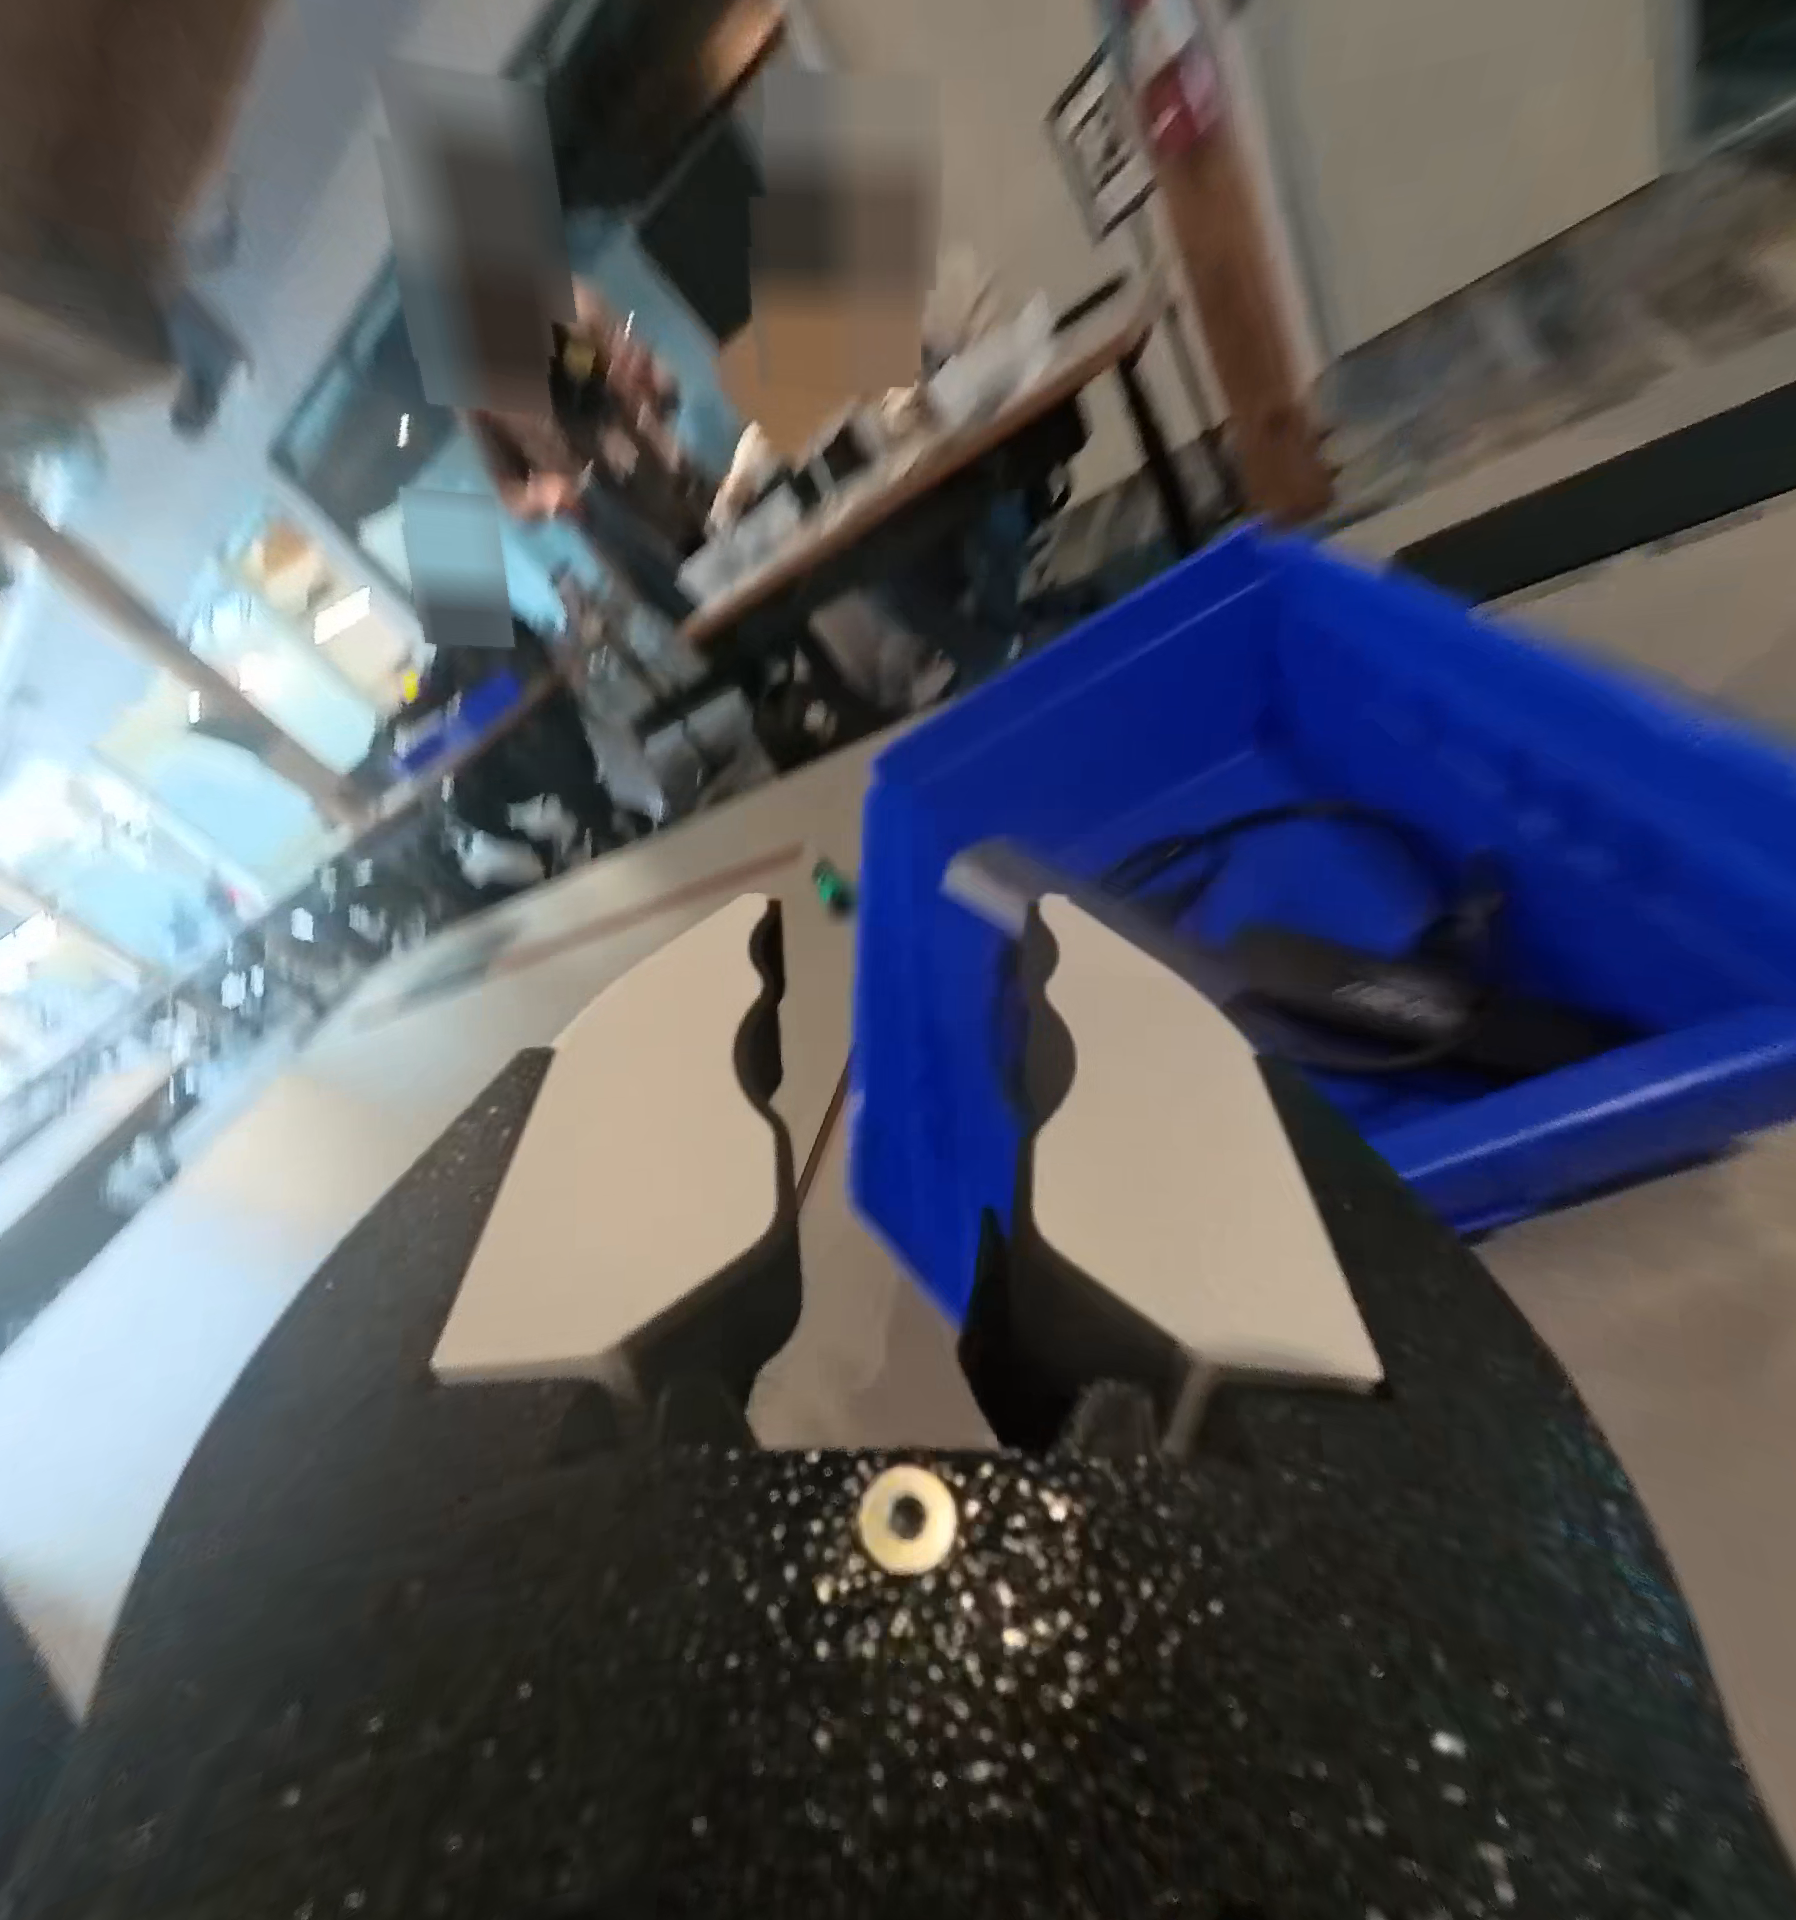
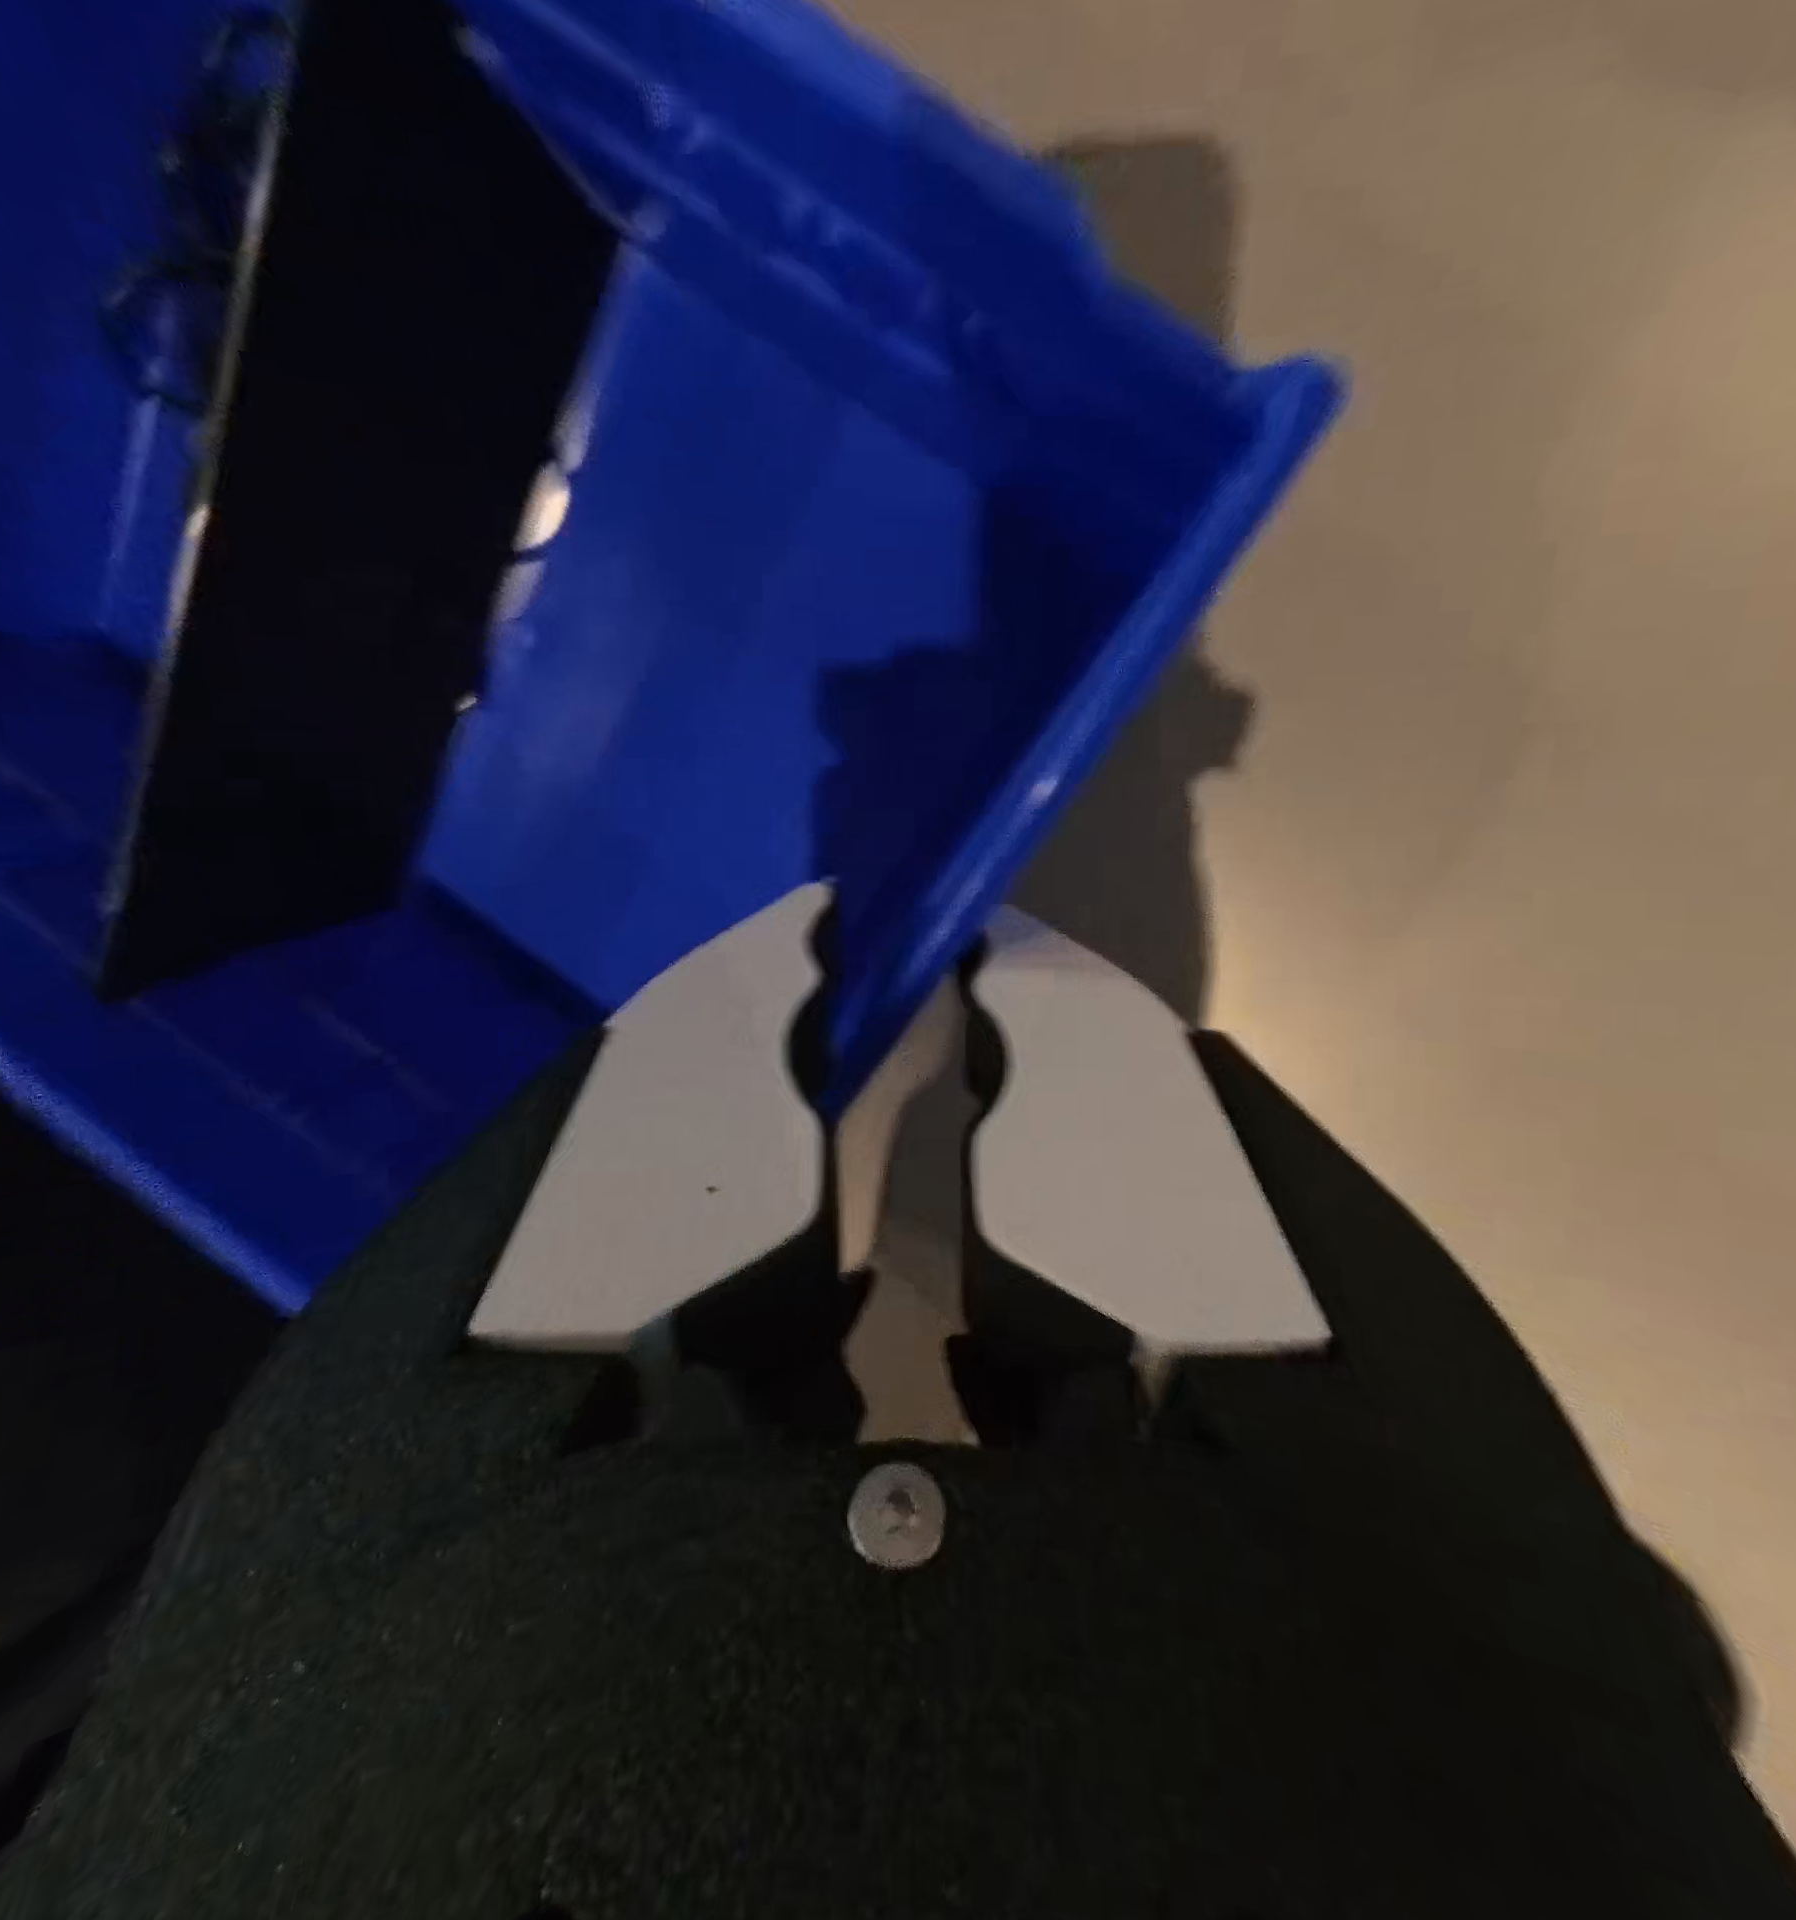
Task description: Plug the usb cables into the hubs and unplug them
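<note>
A blue plastic bin [image 1: 1393, 748] sits tilted on the grey table. It holds tangled black cables [image 1: 1382, 997] and a grey bar-shaped hub [image 1: 987, 878]. My left gripper [image 1: 904, 914] is open, and the bin's near corner shows in the gap between its jaws. I cannot tell whether they touch it. My right gripper [image 2: 904, 920] is shut on the rim of the blue bin [image 2: 1081, 748], which runs up and to the right from the jaws. A blurred dark oblong shape [image 2: 354, 520] fills the bin's middle in the right wrist view.
A small green object [image 1: 829, 891] lies on the table [image 1: 374, 1195] just left of the bin. Work tables with clutter [image 1: 873, 488] stand farther back. In the right wrist view, bare beige table surface [image 2: 1548, 935] lies right of the bin.
</note>
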Tool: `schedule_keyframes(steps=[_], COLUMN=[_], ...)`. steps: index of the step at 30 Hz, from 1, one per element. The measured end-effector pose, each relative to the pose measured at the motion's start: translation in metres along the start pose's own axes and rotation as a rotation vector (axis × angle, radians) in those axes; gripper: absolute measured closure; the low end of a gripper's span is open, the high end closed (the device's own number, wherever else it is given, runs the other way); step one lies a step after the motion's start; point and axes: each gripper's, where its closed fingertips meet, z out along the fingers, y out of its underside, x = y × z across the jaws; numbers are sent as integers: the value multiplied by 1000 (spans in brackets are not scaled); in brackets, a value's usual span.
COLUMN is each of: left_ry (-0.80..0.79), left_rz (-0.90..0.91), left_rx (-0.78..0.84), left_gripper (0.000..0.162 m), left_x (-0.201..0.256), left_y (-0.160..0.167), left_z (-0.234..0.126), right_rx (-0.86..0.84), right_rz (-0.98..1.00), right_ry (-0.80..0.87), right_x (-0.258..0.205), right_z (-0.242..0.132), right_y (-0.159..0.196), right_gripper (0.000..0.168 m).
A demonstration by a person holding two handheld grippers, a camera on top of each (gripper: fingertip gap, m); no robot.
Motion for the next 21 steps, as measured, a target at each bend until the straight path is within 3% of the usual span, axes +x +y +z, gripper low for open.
schedule_keyframes(steps=[4,7,13,18,21], left_ry=[70,145,217,236,255], left_rz=[-35,-75,-100,-77,-62], left_rx=[206,264,247,224,205], left_gripper=[135,135,134,134,134], left_x=[30,46,63,76,86], left_y=[-48,-67,-74,-75,-75], left_z=[-25,-37,-35,-36,-37], right_rx=[37,2,-138,-229,-207], right_rz=[-78,-116,-492,-557,-632], right_ry=[152,179,270,335,495], right_x=[37,78,190,265,297], right_z=[-6,-14,-37,-50,-60], right_y=[-23,-36,-58,-77,-93], right_gripper=[160,160,152,149,140])
